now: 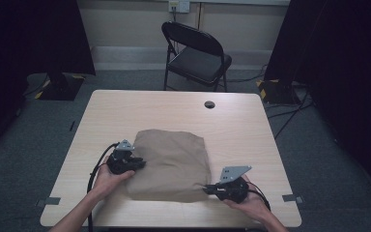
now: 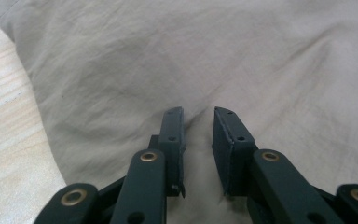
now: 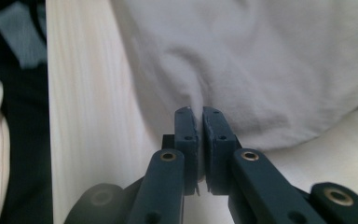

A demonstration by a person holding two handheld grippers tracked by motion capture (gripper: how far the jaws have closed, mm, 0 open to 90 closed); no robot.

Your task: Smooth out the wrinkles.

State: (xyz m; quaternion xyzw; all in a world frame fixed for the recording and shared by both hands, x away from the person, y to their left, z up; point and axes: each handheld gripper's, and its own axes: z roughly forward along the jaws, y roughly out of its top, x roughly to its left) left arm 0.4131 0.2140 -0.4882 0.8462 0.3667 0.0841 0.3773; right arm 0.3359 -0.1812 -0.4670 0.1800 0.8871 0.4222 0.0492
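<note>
The folded cloth (image 1: 170, 164) lies mid-table toward the near edge. The right gripper (image 1: 207, 190) pinches its near right corner; the left gripper (image 1: 142, 164), fingers slightly parted, rests on its left edge.

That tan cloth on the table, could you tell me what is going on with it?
A person is working a folded tan cloth on a wooden table with a gripper in each hand. The right gripper is pinched shut on a pucker of fabric at the cloth's near right corner. The left gripper rests on the cloth's left side, jaws slightly apart, with fabric bunching between them.
</note>
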